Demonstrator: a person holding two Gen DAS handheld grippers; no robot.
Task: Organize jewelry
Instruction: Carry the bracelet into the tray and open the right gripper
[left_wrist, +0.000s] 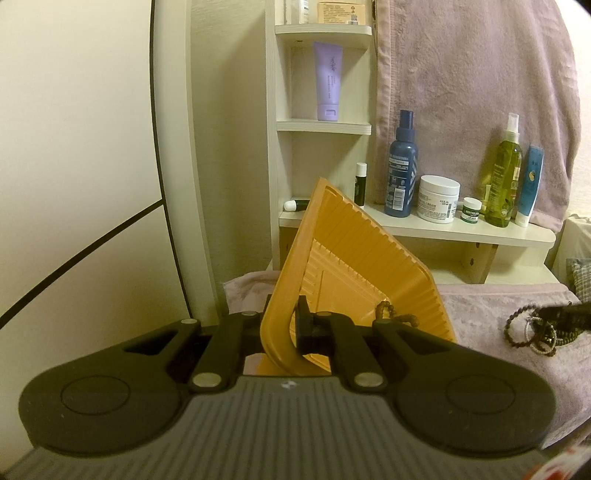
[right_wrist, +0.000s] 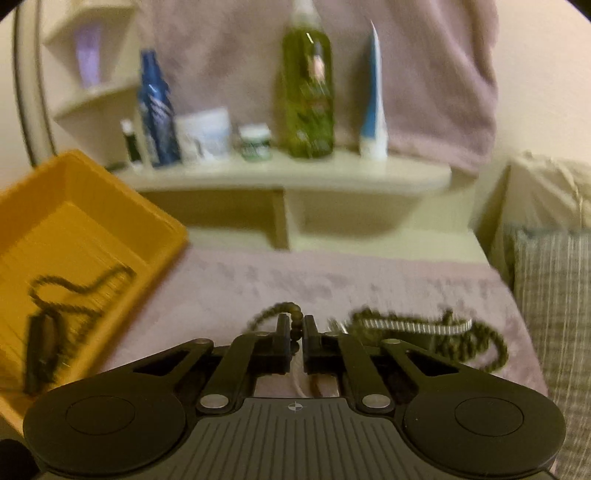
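Our right hand-held gripper (right_wrist: 295, 325) pinches one beaded strand (right_wrist: 291, 314) closed; lifting may drag the tangled pile (right_wrist: 443, 332) along. Our left hand-held gripper (left_wrist: 284, 325) clamps the tilted yellow tray (left_wrist: 354, 258), whose bracelet (left_wrist: 391, 317) could slide out.

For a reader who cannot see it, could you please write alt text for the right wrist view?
The right gripper is shut on a string of dark beads above a pink cloth. More bracelets lie tangled to its right; a yellow tray holding beads is tilted at left. Bottles stand blurred on a shelf behind.

Ribbed orange plastic tray (left_wrist: 354, 258), fuzzy pink cloth (left_wrist: 480, 314), matt black plastic grippers, dull round beads (right_wrist: 295, 317)
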